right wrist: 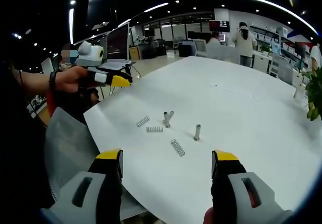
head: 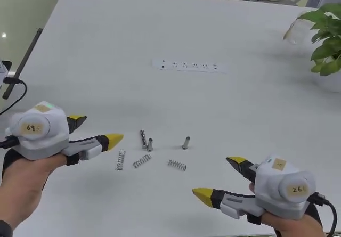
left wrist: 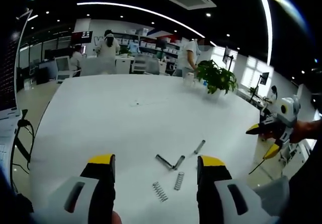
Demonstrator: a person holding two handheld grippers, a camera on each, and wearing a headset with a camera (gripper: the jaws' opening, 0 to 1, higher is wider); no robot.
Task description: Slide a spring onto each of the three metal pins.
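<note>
Three small metal pins lie on the white table: one lies flat (head: 143, 138), one stands right beside it (head: 149, 144), and one stands apart to the right (head: 186, 142). Three loose springs (head: 120, 160) (head: 141, 161) (head: 177, 165) lie just in front of them. My left gripper (head: 96, 129) hovers open to the left of the springs. The right gripper (head: 217, 177) is open at the near right, below the rightmost spring. In the left gripper view, pins (left wrist: 179, 161) and two springs (left wrist: 159, 191) lie between its open fingers (left wrist: 100, 159). The right gripper view has the springs (right wrist: 177, 147) and pins (right wrist: 197, 132) ahead.
A white power strip (head: 189, 65) lies farther back at the table's middle. A potted plant (head: 327, 40) and a clear glass (head: 295, 32) stand at the far right. A black cable (head: 16, 77) runs along the left edge. People stand beyond the table (left wrist: 108, 45).
</note>
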